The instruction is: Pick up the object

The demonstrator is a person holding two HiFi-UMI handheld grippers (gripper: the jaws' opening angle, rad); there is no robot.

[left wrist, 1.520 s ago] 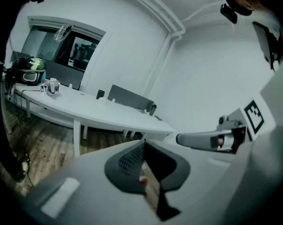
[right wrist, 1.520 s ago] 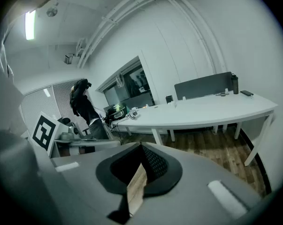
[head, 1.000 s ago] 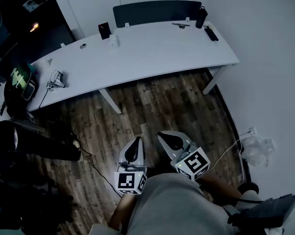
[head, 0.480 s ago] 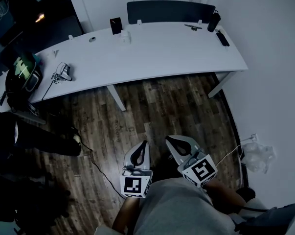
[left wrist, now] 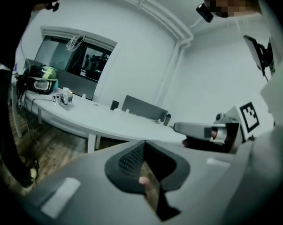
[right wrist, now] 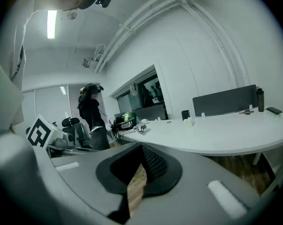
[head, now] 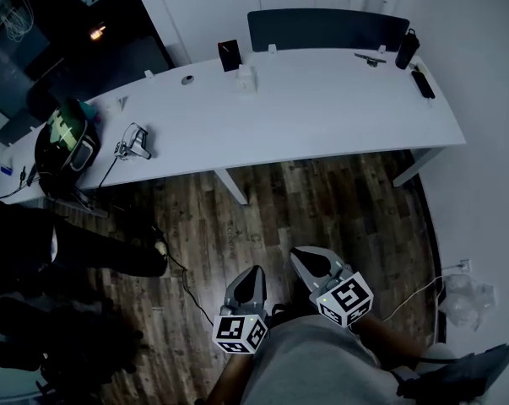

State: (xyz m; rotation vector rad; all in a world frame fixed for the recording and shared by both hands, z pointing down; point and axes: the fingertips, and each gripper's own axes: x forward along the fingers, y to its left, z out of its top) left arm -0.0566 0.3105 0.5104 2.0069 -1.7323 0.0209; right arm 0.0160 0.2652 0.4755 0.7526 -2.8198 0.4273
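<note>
Since a second ago the desk [head: 338,116] has slid rightward in the head view and both grippers sit lower in it: the approach is under way and nothing has been reached. Left gripper [head: 255,272] and right gripper [head: 301,253] are held low, side by side, pointing forward, with jaws closed and empty. Which object is meant cannot be told. Candidates lie on the desk, well beyond the fingertips.

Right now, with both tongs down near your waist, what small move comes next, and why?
Probably a step toward the desk, lifting the tongs on the way. The left tongs and right tongs are both shut and empty, low over the floor, well short of the desk, the likely place to pick from.
</note>
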